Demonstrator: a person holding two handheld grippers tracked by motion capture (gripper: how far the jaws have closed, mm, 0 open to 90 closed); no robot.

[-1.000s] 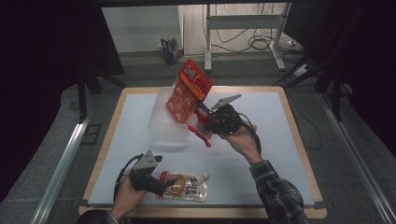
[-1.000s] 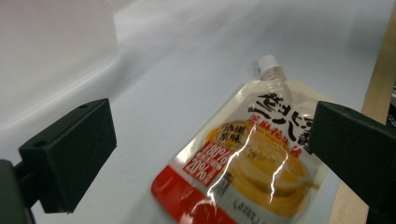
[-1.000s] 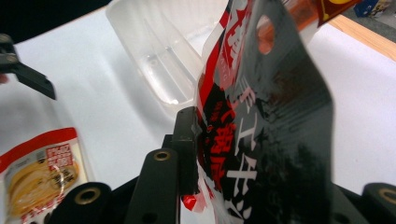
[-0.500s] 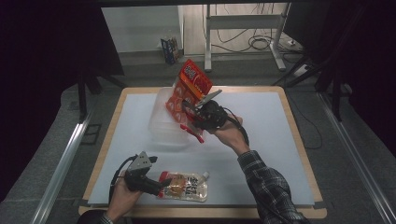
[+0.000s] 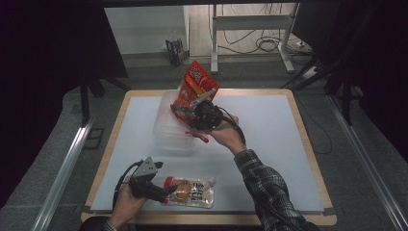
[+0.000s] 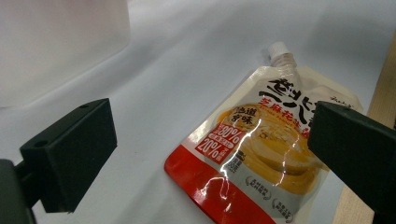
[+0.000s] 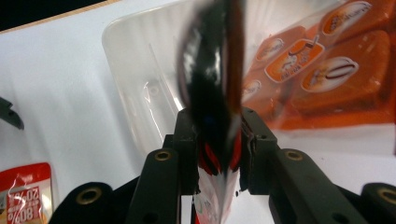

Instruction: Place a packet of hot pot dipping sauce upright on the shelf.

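My right gripper (image 5: pixel 186 109) is shut on the lower edge of a red snack bag (image 5: pixel 196 83) and holds it tilted above a clear plastic tub (image 5: pixel 168 132). In the right gripper view the jaws (image 7: pixel 219 144) pinch the bag (image 7: pixel 212 79) edge-on, its orange printed side spreading right, with the tub (image 7: pixel 140 65) behind. Near the table's front edge a spouted sauce pouch (image 5: pixel 195 191) lies flat. My left gripper (image 5: pixel 168 189) rests at the pouch's red end, open. In the left gripper view the pouch (image 6: pixel 261 154) lies between and ahead of the wide-apart jaws (image 6: pixel 212 140), untouched.
A white mat (image 5: pixel 274 144) covers the wooden table, bare at the right and the far left. A wooden table edge (image 6: pixel 380 93) runs right beside the pouch. Beyond the table stand a metal frame, cables and a small box (image 5: pixel 174 50) on the floor.
The right hand has shifted left with the red bag, from beside the tub to over it. The left gripper and the pouch have stayed put.
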